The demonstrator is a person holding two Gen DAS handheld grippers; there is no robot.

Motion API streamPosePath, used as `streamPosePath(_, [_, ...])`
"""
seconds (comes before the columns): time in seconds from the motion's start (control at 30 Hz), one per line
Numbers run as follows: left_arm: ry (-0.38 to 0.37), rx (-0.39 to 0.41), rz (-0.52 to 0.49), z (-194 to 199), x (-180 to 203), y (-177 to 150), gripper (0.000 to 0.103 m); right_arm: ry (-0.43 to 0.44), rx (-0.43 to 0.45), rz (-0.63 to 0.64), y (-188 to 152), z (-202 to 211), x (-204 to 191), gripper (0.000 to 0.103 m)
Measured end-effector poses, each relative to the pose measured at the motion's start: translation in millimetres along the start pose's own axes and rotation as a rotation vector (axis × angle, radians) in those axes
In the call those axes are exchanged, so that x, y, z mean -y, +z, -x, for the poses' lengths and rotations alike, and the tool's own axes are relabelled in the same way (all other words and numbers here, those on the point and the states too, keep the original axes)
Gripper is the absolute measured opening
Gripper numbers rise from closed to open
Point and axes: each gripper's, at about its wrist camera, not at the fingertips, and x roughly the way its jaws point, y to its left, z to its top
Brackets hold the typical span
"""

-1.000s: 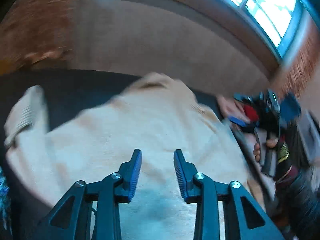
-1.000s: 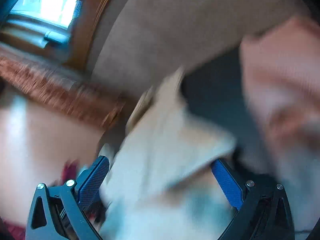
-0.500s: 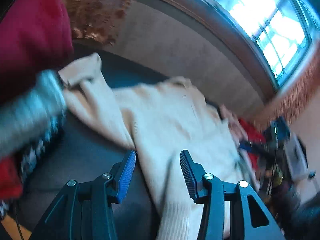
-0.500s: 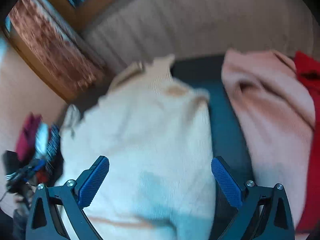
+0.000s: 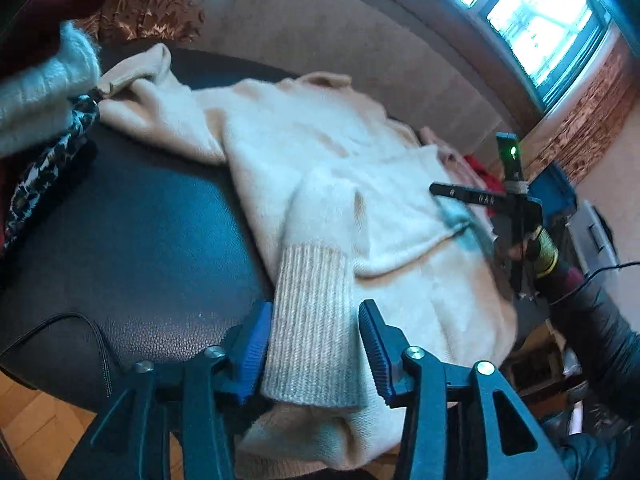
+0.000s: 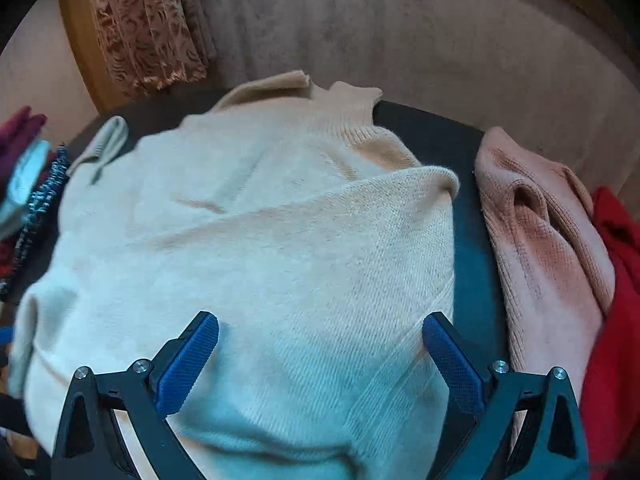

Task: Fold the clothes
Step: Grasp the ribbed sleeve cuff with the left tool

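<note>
Cream sweater [image 5: 320, 160] spread flat on dark leather seat [image 5: 140, 240].
Left gripper [image 5: 314, 338] at 6 o'clock: fingers apart, ribbed cuff [image 5: 310, 320] lying between them, unclamped. Right gripper [image 6: 320, 352]: fingers wide apart above the sweater body. Pink sweater [image 6: 540, 240] at 3 o'clock, red garment [image 6: 612, 300] beside it.

text: faint pale marks on black bar [image 5: 476, 197] beside the cream sweater [image 5: 340, 184] | legibility: unreadable | other text: none
</note>
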Motion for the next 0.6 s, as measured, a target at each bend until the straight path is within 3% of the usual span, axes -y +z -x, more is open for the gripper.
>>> streamPosePath(0.03, [0.012, 0.004, -0.011, 1, 2, 0, 0.013, -0.004, -0.009, -0.001, -1, -4, 1, 0.103])
streamPosePath(0.1, [0.006, 0.033, -0.021, 8, 3, 5, 0.009, -0.012, -0.021, 0.01, -5, -8, 0, 0.102])
streamPosePath(0.17, [-0.023, 0.067, -0.019, 17, 4, 13, 0.008, -0.018, 0.0, 0.036, -8, -4, -3, 0.087])
streamPosePath(0.2, [-0.04, 0.088, -0.014, 22, 3, 21, 0.008, -0.025, 0.012, 0.055, -8, 1, -6, 0.069])
streamPosePath(0.23, [-0.056, 0.11, -0.009, 27, 2, 30, 0.007, -0.043, 0.021, 0.076, -8, 5, -9, 0.044])
streamPosePath(0.3, [-0.093, 0.157, 0.004, 36, 0, 50, 0.007, -0.082, 0.034, 0.12, -7, 12, -15, 0.025])
streamPosePath(0.37, [-0.114, 0.194, 0.006, 42, -1, 73, 0.007, -0.137, 0.027, 0.173, -9, 14, -17, 0.021])
streamPosePath(0.47, [-0.077, 0.207, -0.032, 37, 3, 107, 0.007, -0.221, 0.023, 0.176, -14, 22, 1, 0.014])
streamPosePath(0.6, [0.014, 0.083, -0.064, -6, -1, 141, 0.007, -0.337, -0.025, 0.008, -31, 35, 70, 0.012])
